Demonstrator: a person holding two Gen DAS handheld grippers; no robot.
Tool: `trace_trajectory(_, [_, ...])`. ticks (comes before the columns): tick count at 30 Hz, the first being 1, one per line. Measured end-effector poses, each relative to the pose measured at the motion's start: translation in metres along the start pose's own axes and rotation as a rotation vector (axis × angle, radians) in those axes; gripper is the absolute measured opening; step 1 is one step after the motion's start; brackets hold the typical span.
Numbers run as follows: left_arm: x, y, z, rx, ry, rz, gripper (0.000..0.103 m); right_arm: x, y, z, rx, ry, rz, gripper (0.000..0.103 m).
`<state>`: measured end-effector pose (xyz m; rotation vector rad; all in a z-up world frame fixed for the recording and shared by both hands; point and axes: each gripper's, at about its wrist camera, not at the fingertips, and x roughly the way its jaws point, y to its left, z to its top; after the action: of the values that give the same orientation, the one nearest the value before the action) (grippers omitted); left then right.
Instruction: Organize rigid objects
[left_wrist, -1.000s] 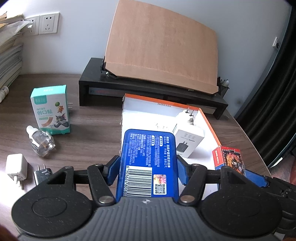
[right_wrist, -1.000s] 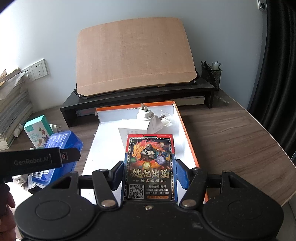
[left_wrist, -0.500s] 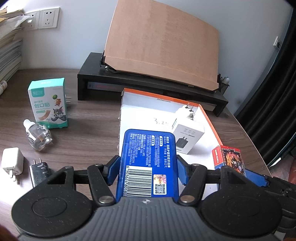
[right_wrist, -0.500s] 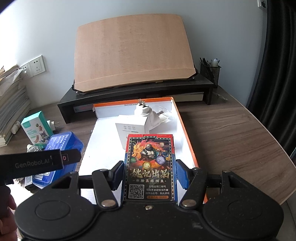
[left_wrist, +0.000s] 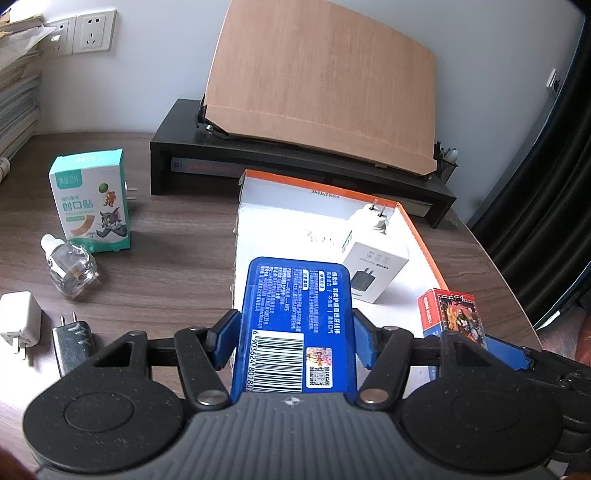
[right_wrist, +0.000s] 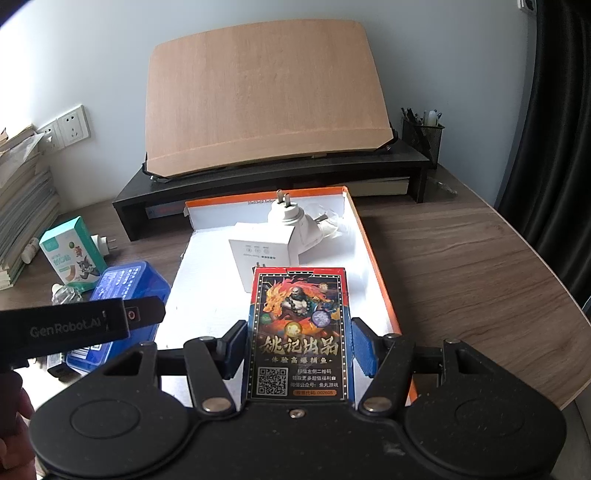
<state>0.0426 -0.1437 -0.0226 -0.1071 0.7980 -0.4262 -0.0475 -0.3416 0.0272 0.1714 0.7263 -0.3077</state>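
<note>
Left wrist view: the left gripper (left_wrist: 295, 339) pinches the blue case (left_wrist: 295, 325) across its width, blue pads on both long edges; the case's long axis runs along the fingers, its rounded far end pointing out over the near left edge of the shallow white box (left_wrist: 424, 243). In the right wrist view the right gripper (right_wrist: 298, 347) likewise clamps the card pack (right_wrist: 299, 332), long axis forward, above the box's near end. Likely risks: either item, released while aloft and tilted, could tumble onto the white charger carton (right_wrist: 262, 254) mid-box, or the blue case could catch the box's left wall and fall outside.
</note>
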Motion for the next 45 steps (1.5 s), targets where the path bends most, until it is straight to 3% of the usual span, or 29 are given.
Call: trace_trajectory(45, [0.031, 0.0, 0.003, -0.003, 0.063, 0.008, 0.063, 0.034, -0.002, 0.007, -0.014, 0.057, 0.0, 0.071])
